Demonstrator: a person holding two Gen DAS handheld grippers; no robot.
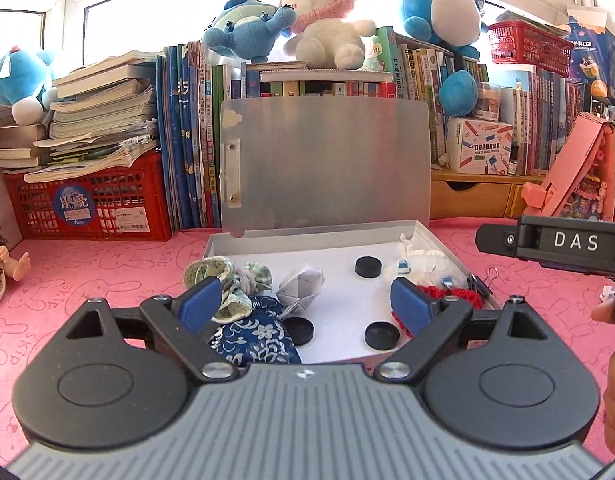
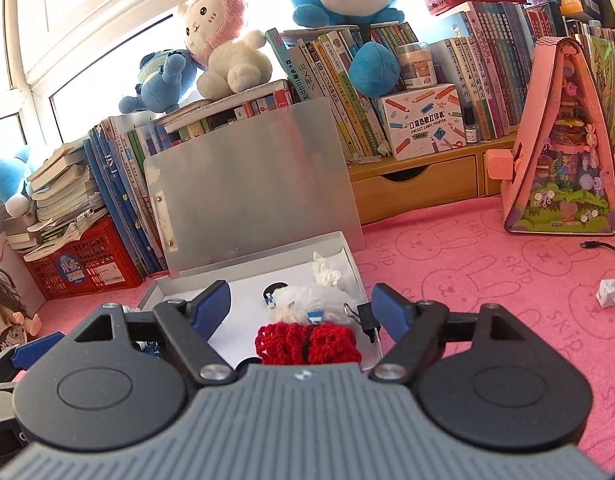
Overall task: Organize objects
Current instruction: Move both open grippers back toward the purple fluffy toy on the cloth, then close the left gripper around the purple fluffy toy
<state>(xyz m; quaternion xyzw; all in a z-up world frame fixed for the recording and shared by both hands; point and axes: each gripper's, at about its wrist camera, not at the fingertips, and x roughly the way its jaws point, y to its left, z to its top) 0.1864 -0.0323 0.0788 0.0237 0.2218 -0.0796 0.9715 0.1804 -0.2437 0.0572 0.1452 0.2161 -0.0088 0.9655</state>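
Two wrist views of a shallow grey metal box point(image 1: 435, 240) lying on the pink rabbit-print tabletop point(image 1: 87, 280), its hinged lid point(image 1: 327, 160) standing upright against a row of books point(image 1: 191, 140). The left claw point(image 1: 307, 304) hangs over the box's near edge with both blue fingers spread wide and nothing between them; the right claw point(image 2: 299, 312) hovers over the box's near right corner, likewise spread and empty.

Contents of the box, on its white floor: three black round discs point(image 1: 368, 267), one toward the back and two near the front; a folded white paper shape point(image 1: 301, 286) near the middle; a blue-and-white floral fabric pouch point(image 1: 255, 336) at the near left with a crumpled green-patterned cloth point(image 1: 211, 276) just behind it; a red crocheted piece point(image 2: 307, 342) at the near right, touching a fluffy white plush item point(image 2: 311, 300) behind it; and a crumpled white tissue point(image 2: 327, 274) toward the far right corner. A black binder clip point(image 2: 365, 316) sits at the box's right wall, beside the red crochet.

Outside the box, a small crumpled white paper point(image 2: 607, 294) lies well apart on the tabletop to the right. A red plastic crate point(image 1: 87, 204) carrying stacked books stands at the left, and a pink triangular toy house point(image 2: 563, 152) at the right
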